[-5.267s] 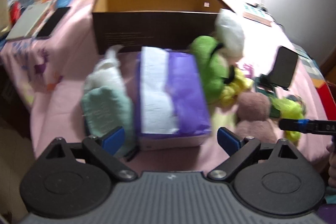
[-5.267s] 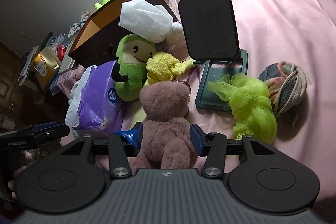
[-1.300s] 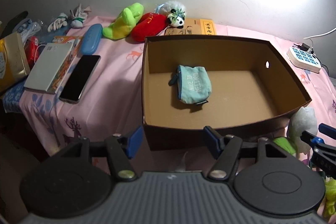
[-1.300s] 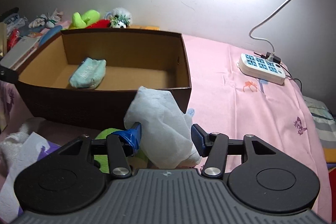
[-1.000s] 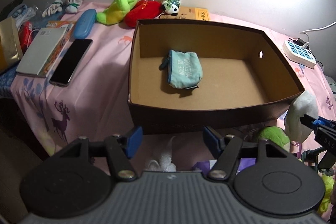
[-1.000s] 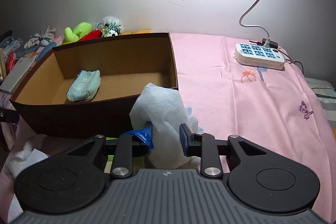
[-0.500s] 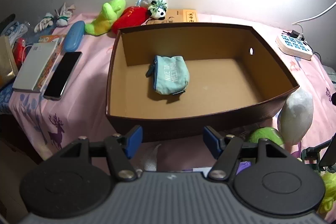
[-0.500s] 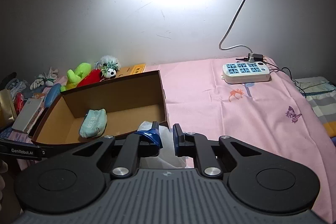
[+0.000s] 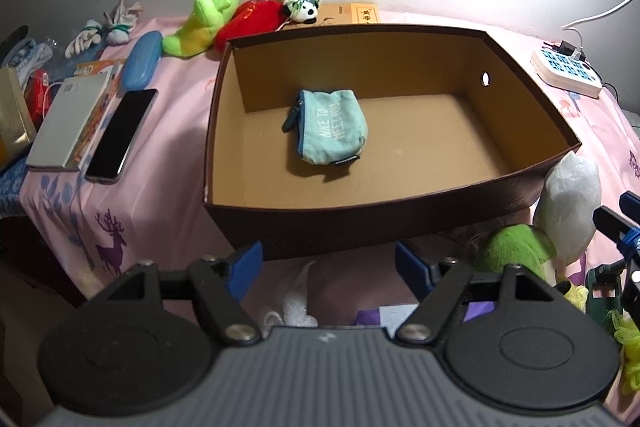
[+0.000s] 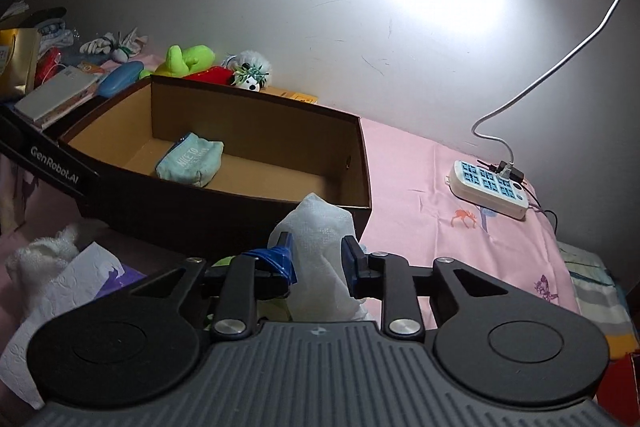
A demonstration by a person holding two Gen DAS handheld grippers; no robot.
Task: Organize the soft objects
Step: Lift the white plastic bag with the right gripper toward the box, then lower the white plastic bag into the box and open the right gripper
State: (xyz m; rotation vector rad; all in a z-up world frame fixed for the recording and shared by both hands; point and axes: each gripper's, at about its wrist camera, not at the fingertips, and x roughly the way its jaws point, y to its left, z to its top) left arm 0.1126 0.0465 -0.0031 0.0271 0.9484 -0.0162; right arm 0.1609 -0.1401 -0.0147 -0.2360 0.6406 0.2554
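An open brown cardboard box (image 9: 360, 215) (image 10: 200, 223) stands on the pink bedspread with a teal zip pouch (image 9: 330, 131) (image 10: 190, 165) lying inside it. By the box's near right corner, a white cloth wad (image 10: 320, 227) (image 9: 568, 199) rests against a green plush (image 9: 512, 251). My right gripper (image 10: 318, 263) (image 9: 624, 227) has the wad between its blue pads. The jaws are opening, but both pads still touch the cloth. My left gripper (image 9: 328, 265) hovers before the box's front wall. Its jaws are opening wide with nothing between them.
Behind the box lie a green plush (image 9: 208, 15), a red plush (image 9: 248, 23) and a panda toy (image 9: 300, 3). A phone (image 9: 120, 135), a notebook (image 9: 66, 119) and a blue case (image 9: 140, 61) sit to the left. A power strip (image 10: 488, 187) lies on the right. A tissue pack (image 10: 60, 287) lies near the front.
The right jaws pinched the white wad tight, then eased apart around it, and the right wrist rolled. The left jaws spread wider. The box has shifted slightly in the left view.
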